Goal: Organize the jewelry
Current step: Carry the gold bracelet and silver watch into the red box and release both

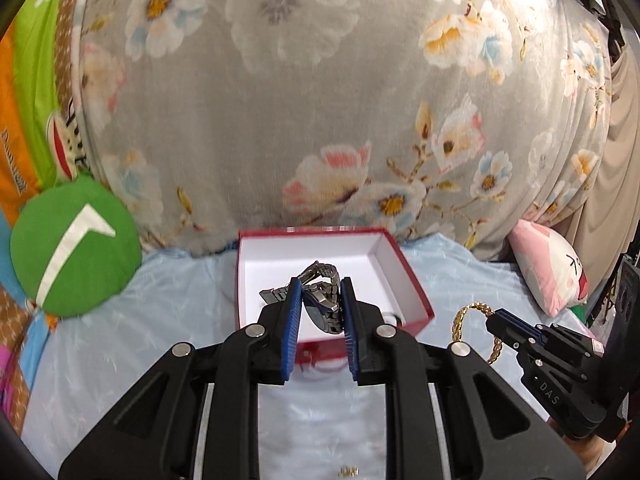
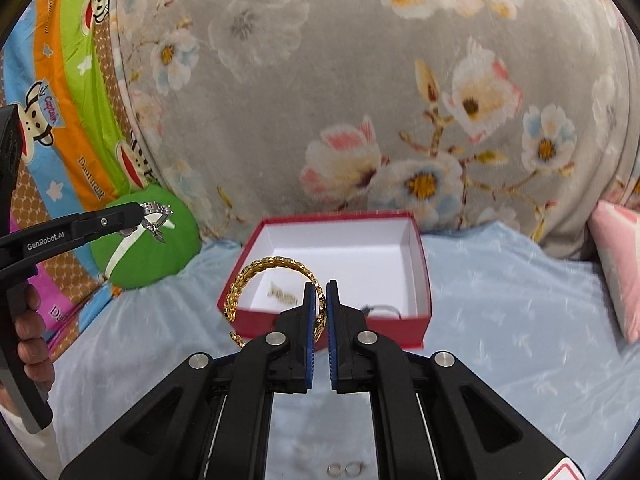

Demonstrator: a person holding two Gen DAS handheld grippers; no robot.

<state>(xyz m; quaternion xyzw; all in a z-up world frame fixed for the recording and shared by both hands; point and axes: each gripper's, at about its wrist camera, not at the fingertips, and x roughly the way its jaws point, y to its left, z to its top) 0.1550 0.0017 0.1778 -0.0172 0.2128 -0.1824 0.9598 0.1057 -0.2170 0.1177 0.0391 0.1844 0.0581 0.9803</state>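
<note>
A red box with a white inside stands open on the light blue bedsheet; it also shows in the right wrist view. My left gripper is shut on a silver metal watch and holds it above the box's near part. My right gripper is shut on a gold chain bracelet, held just before the box's near left wall. The bracelet also shows in the left wrist view. Inside the box lie a small gold piece and a silver ring.
A large grey floral cushion rises behind the box. A round green cushion lies at the left, a pink pillow at the right. Small rings lie on the sheet near me, and a gold bit too.
</note>
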